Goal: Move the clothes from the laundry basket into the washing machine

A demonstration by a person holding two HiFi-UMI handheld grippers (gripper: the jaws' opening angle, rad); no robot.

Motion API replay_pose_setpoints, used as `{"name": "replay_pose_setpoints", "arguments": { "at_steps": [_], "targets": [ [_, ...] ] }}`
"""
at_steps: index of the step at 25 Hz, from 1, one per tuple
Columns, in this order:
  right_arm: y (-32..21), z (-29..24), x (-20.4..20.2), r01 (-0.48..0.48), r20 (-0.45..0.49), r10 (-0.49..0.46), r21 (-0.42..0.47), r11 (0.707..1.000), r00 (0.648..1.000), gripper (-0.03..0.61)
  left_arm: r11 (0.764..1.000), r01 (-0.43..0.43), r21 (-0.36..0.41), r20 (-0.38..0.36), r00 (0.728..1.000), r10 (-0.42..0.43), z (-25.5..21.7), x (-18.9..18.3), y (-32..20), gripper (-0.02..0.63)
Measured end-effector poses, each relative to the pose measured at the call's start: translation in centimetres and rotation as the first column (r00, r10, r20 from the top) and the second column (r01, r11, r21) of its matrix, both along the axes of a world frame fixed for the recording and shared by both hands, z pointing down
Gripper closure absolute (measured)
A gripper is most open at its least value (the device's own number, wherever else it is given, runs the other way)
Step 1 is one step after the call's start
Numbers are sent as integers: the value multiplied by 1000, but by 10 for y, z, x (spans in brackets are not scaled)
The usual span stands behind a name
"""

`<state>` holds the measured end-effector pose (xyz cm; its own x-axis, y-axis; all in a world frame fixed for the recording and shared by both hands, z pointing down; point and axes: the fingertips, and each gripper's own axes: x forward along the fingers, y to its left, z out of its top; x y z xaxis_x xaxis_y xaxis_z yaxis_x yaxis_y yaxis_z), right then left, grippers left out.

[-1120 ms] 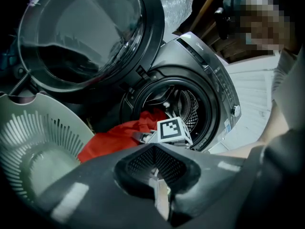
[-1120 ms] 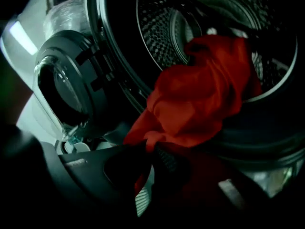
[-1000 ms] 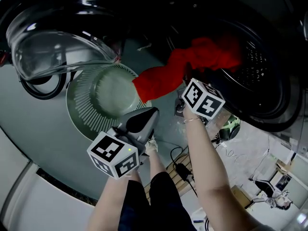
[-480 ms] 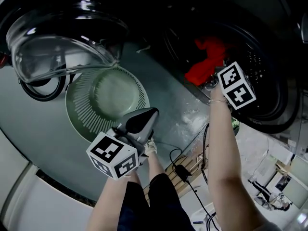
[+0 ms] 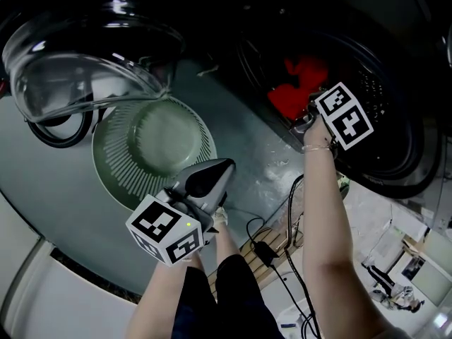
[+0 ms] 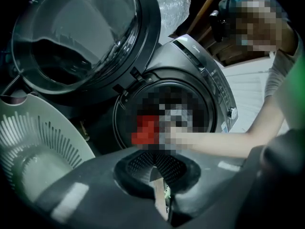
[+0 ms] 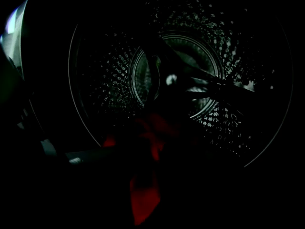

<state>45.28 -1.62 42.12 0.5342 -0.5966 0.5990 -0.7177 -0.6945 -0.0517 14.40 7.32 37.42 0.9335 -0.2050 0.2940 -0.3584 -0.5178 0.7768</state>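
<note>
The laundry basket (image 5: 113, 154) sits left of the washing machine (image 5: 404, 168), below its open door (image 5: 85, 62); a garment (image 5: 289, 94) lies in the drum (image 5: 374, 90).

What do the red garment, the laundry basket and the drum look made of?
The red garment looks like soft matte cloth, going by its limp folds. The laundry basket is probably moulded plastic, pale green with slotted walls. The drum seems polished metal: perforated and glinting.

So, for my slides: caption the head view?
Right gripper at a red garment in the washer drum; left gripper near the laundry basket.
</note>
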Motion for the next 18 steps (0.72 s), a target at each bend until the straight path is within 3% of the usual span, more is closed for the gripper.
{"name": "replay_pose_setpoints", "arguments": {
  "at_steps": [6, 7, 8, 9, 15, 18],
  "targets": [
    [25, 0, -19, 48, 46, -48, 3, 999, 998, 317, 1000, 5, -5, -3, 1000, -5, -2, -1, -2, 612],
    [28, 1, -21, 60, 48, -60, 0, 998, 997, 251, 1000, 4, -6, -3, 1000, -4, -2, -1, -1, 612],
    [29, 4, -24, 78, 55, -78, 0, 997, 995, 127, 1000, 1, -5, -3, 1000, -1, -2, -1, -1, 612],
    [31, 7, -29, 98, 68, -97, 1, 995, 993, 71, 1000, -2, -5, -2, 1000, 2, -2, -1, 0, 612],
    [42, 60, -61, 213, 171, -189, -138, 967, 967, 55, 1000, 6, -17, -3, 1000, -6, 0, -2, 2, 612],
    [34, 76, -54, 227, 195, -190, -188, 956, 962, 138, 1000, 2, -13, -7, 1000, -2, -1, -1, 3, 612]
  ]
}}
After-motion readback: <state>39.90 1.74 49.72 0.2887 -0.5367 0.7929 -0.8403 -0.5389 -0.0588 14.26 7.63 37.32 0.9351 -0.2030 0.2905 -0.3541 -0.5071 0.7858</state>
